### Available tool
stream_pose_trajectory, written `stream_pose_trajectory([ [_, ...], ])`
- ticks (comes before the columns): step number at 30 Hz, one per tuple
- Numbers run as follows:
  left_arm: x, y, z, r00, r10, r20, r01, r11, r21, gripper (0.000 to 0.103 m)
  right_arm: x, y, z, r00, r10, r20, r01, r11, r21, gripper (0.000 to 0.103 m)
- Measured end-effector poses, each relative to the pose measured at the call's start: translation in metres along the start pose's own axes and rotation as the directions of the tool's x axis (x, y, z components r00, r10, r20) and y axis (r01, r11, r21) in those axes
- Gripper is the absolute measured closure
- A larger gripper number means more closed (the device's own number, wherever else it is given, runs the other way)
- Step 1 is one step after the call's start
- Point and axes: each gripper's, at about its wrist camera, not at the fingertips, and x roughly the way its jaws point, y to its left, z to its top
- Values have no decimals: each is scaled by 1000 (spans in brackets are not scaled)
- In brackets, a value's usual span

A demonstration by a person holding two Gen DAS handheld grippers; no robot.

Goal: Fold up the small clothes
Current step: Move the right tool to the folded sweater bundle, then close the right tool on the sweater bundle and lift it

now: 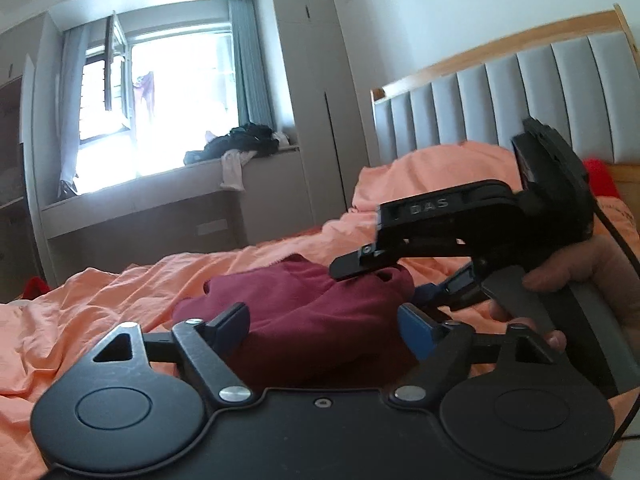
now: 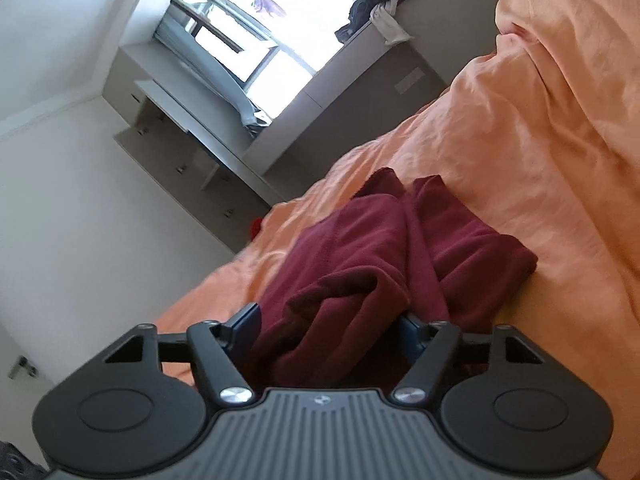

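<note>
The garment [image 2: 384,256], dark red, lies bunched on the orange sheet [image 2: 540,128], near me. My left gripper [image 1: 320,326] is spread wide, with the cloth between its fingers but not pinched. My right gripper [image 2: 332,330] is also spread, a thick fold sitting between its blue pads [image 2: 246,326]. Risk: closing on the bunched fold could catch several layers, or the sheet beneath, producing a crooked fold.

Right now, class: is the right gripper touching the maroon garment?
Touching. In the right wrist view the maroon garment bunches between the right gripper, cloth pressed against its open blue fingers.
</note>
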Motion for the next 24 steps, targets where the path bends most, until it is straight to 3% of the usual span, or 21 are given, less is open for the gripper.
stream_pose_trajectory([
  [5, 5, -10, -1, 1000, 23, -10, -22, 996, 82, 21, 1, -9, 4, 1000, 15, 14, -16, 997, 71, 20],
  [8, 10, -12, -1, 999, 34, -33, -31, 995, 91, 27, 4, -10, 8, 999, 3, 33, -5, 997, 75, 21],
  [11, 14, -13, 0, 998, 42, -44, -38, 996, 81, 47, 9, -4, 12, 999, -39, 34, 38, 999, 26, 47],
  [15, 13, -19, 2, 996, 84, 8, -84, 995, 61, 64, 12, 4, 17, 998, -33, 57, 37, 998, -59, 64],
  [19, 20, -36, 10, 993, 103, 50, -107, 991, 79, 83, 3, 18, 31, 990, 10, 142, 19, 980, -200, 74],
  [24, 45, -29, 35, 999, 12, -39, -16, 995, -96, 86, -4, 19, 45, 976, 11, 218, 54, 955, -292, 76],
])
